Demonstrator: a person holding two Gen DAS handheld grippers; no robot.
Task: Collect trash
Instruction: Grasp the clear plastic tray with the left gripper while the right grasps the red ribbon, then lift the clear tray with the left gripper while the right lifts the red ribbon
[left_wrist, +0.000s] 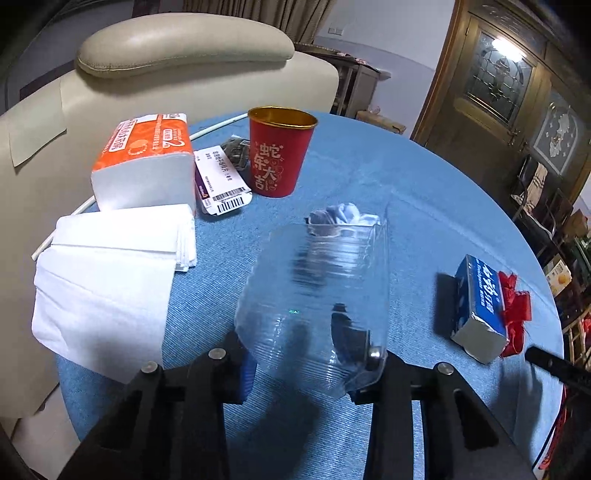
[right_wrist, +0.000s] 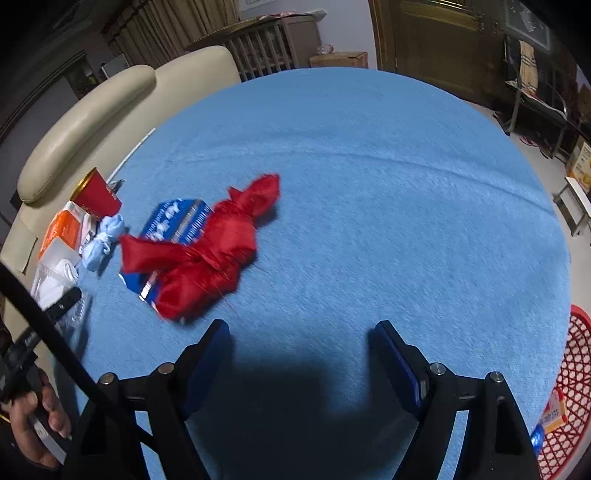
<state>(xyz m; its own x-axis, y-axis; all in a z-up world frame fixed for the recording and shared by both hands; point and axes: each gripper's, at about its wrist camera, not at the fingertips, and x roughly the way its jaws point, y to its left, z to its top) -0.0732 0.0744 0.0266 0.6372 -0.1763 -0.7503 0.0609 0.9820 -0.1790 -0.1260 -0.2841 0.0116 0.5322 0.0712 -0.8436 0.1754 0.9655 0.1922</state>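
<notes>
Left wrist view: the left tongs (left_wrist: 310, 365) are clamped on a clear plastic bottle (left_wrist: 317, 295), lifted above the blue tabletop (left_wrist: 406, 192), nearer the camera than the red paper cup (left_wrist: 279, 151). The right tongs (right_wrist: 299, 350) gape wide, holding nothing; red fabric (right_wrist: 218, 247), blurred, perhaps a ribbon, lies on a blue box (right_wrist: 173, 221) right of the cup.

Bare cloth (right_wrist: 369, 184) right of red wrapper (right_wrist: 207, 247).
</notes>
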